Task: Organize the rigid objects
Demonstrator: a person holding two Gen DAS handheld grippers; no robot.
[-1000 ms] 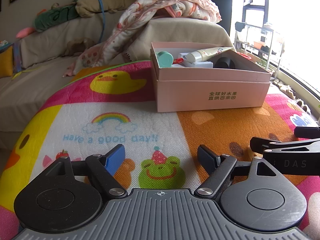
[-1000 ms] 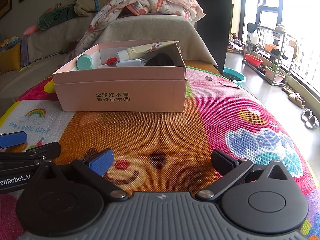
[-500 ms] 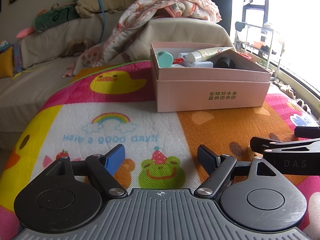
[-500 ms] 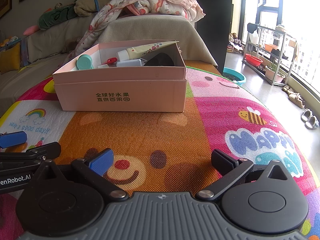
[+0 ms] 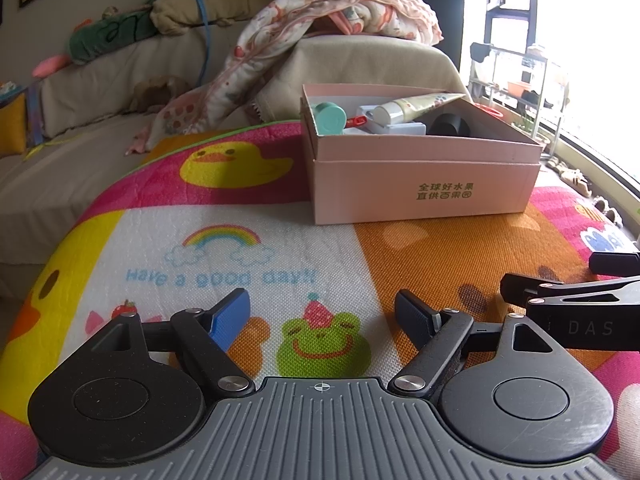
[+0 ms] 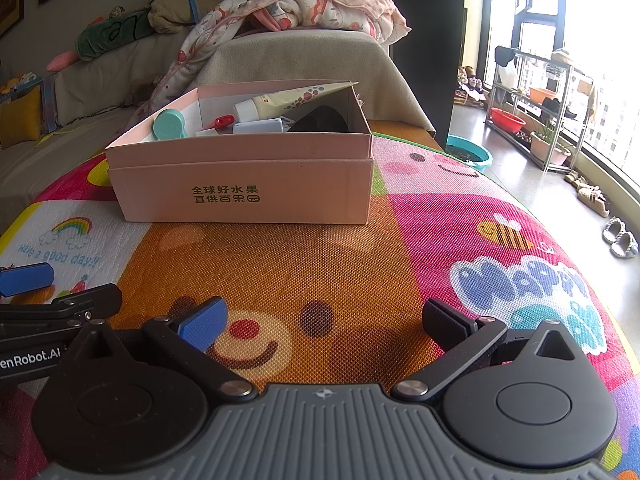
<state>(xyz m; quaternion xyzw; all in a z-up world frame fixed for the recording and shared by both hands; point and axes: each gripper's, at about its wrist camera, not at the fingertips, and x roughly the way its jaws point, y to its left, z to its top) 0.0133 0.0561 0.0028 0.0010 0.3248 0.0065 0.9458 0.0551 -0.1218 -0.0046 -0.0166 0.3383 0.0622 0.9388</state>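
Left tongs: your left tongs were spread wide and held nothing, low over the play mat.
Right tongs: your right tongs were also spread and held nothing.
Box: the pink box stood on the mat, straight ahead of the right tongs, but ahead and to the right of the left ones.
Long axis: the box lay with its long side across your view.
Contents: a teal cap, a cream tube and a dark thing, perhaps a black lid, lay inside.
Nearer arm: I judged the right one better lined up.
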